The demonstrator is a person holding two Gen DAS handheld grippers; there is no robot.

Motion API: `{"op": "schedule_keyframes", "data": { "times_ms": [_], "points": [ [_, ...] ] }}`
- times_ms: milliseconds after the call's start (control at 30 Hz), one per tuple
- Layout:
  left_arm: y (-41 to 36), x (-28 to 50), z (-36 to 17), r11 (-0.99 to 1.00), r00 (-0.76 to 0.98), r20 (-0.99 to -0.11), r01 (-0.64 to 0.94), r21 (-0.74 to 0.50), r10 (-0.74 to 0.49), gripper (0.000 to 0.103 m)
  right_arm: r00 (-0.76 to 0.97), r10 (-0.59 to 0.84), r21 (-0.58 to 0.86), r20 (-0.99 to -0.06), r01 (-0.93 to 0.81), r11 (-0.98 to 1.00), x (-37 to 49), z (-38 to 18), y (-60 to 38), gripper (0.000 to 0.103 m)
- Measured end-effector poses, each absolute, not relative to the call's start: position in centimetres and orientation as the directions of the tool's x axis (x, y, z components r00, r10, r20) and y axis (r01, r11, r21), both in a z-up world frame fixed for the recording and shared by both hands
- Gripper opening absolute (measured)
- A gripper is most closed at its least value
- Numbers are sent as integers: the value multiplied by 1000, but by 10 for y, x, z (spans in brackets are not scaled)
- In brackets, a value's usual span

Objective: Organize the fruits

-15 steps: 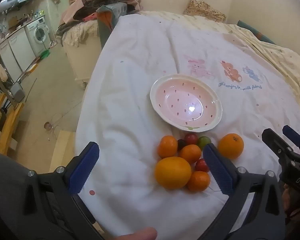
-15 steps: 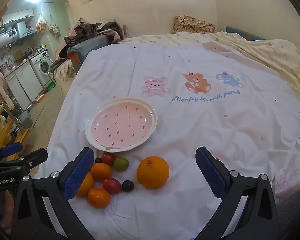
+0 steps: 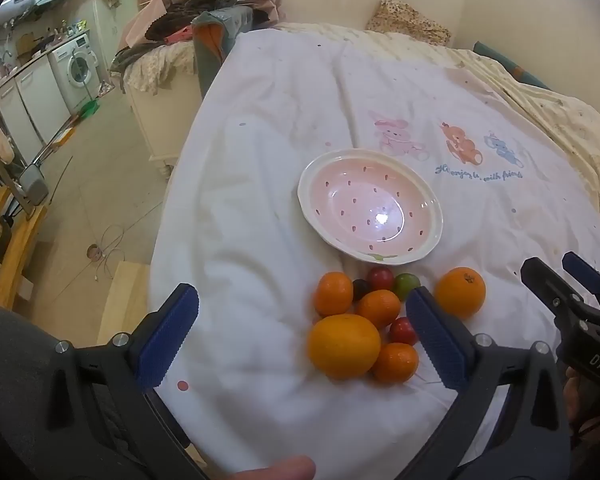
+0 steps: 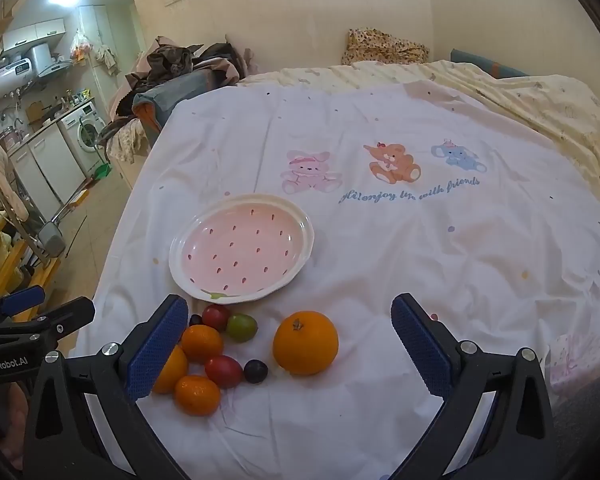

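Both claws, left (image 3: 302,336) and right (image 4: 290,350), gape wide and empty above fruit (image 4: 306,342) clustered beside an empty plate (image 4: 242,248) on the bed (image 4: 420,260).

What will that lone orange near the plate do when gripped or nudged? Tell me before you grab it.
The lone orange looks round, so a nudge would likely roll it across the sheet, perhaps toward the plate. Its skin seems firm and faintly glossy, so the open right gripper may slip unless centred. The soft, creased bedding could slow the roll.
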State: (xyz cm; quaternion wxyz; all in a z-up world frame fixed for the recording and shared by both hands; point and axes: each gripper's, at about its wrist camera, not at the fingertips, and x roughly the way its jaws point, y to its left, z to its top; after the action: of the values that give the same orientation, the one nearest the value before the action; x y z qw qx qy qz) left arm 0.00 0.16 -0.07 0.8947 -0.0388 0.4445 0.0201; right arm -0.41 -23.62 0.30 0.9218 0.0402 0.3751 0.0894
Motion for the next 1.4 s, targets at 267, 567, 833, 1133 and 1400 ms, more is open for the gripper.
{"op": "schedule_keyframes", "data": {
  "times_ms": [267,567,833,1133,1400],
  "points": [
    [1,0,-2,996,604,-797,-71,-50,3,102,702,194,141,-686,-133,981,-4,2,-236,103],
    [1,1,2,996,602,-799,-71,-48,5,102,700,194,142,-688,-133,981,-3,1,-236,103],
    [1,4,0,996,601,-799,-70,-48,4,102,699,195,143,-688,-132,981,-4,1,-236,103],
    [1,5,0,996,601,-799,-71,-50,3,102,697,195,144,-690,-132,981,-3,1,-236,103],
    [0,2,-1,996,603,-798,-71,-51,2,102,697,194,143,-690,-131,981,-4,1,-235,103]
  ]
}}
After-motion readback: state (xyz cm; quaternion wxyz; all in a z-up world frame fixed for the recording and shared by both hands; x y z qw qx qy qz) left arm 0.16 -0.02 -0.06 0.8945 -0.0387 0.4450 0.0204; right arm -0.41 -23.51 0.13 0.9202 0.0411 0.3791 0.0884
